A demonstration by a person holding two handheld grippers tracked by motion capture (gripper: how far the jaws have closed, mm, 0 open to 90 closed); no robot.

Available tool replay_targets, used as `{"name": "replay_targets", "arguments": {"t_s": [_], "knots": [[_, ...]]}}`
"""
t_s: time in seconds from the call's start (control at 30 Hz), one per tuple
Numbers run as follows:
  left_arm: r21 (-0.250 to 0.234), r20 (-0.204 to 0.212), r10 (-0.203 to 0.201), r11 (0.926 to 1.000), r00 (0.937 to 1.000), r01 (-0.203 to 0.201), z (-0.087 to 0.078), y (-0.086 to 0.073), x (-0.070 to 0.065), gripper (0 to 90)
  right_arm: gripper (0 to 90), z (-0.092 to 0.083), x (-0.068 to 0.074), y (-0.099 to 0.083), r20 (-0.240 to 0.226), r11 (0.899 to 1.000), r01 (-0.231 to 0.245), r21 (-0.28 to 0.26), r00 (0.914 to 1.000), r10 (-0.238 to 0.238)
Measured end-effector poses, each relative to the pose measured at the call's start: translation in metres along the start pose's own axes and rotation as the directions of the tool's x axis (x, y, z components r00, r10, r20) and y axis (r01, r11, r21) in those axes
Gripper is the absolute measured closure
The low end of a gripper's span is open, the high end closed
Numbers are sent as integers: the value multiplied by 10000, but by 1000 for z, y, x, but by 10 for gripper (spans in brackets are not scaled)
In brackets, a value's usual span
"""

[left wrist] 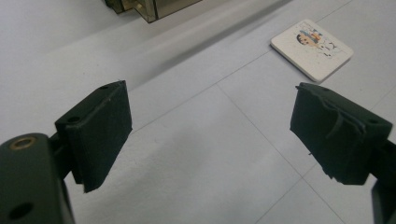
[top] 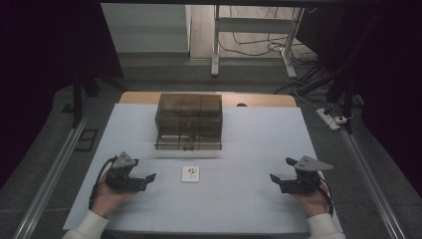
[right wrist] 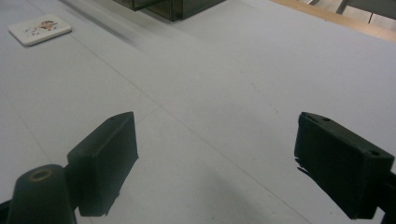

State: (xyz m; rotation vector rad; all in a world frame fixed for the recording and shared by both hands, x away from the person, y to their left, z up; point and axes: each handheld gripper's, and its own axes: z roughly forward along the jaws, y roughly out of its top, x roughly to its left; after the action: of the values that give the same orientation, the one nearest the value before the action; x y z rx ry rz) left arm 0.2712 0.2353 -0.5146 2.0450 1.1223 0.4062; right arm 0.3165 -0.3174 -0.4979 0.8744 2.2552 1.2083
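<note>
High view: small white square tile with a printed picture (top: pixel 190 174), flat on the white counter (top: pixel 259 144) between both grippers, in front of a smoky translucent drawer box (top: pixel 189 121). Left gripper (top: pixel 147 180) and right gripper (top: pixel 277 178): fingers spread, empty, apparently poised for pickup.

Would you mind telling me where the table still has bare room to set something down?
The table is bare along the near edge between the left gripper and right gripper, and on both sides of the smoky box. It is tightest in the middle strip between the box front and the small white tile.
</note>
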Motion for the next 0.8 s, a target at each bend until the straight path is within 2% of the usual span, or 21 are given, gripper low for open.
{"name": "replay_targets", "arguments": {"t_s": [0.23, 0.57, 0.8], "knots": [[-229, 14, -119, 9997, 9999, 120, -3, 1, 3, 126, 139, 3, 2, 0, -222, 10000, 66, 65, 9997, -65], [-179, 235, 62, 9998, 9997, -58, 0, -2, 3, 126, 139, 5, 3, -2, -297, 9997, -69, 240, 9995, 76], [-162, 195, 6, 9999, 9998, -3, -2, -2, 5, 126, 142, 11, 2, -2, -378, 9994, -68, 330, 9993, 81]]}}
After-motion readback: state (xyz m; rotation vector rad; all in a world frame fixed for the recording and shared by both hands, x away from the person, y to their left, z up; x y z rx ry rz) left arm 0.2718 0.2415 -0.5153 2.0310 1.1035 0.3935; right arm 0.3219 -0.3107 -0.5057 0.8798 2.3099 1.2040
